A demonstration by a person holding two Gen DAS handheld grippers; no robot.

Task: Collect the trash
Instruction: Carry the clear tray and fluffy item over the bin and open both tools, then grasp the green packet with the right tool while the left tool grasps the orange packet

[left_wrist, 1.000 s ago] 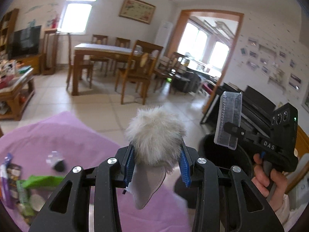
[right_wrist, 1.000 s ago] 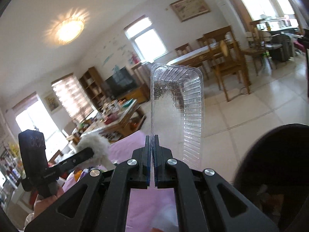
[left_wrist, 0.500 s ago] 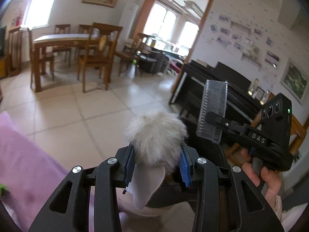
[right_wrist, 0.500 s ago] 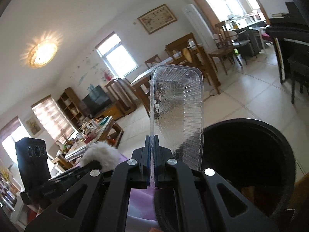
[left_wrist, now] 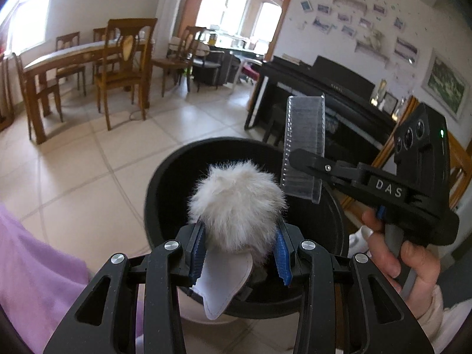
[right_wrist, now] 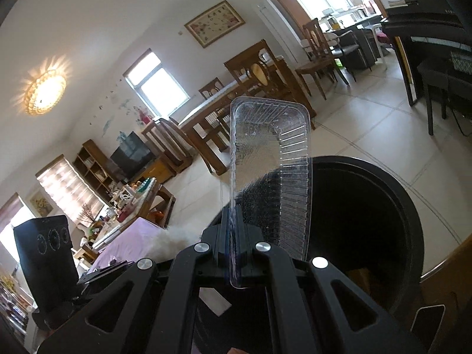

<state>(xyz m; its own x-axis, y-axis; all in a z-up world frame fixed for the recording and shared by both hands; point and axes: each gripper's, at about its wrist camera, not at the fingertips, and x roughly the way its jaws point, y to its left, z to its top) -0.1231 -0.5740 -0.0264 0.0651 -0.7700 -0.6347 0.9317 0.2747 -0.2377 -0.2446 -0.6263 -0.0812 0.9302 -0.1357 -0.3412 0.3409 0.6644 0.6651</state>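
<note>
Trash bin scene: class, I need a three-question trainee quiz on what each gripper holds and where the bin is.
1. True or false: the left gripper is shut on a fluffy white pompom.
2. What does the right gripper pinch? A) paper cup B) clear plastic tray C) green wrapper
3. Fill in: both items are held over the open black ____.

Key: 1 true; 2 B; 3 trash bin.
</note>
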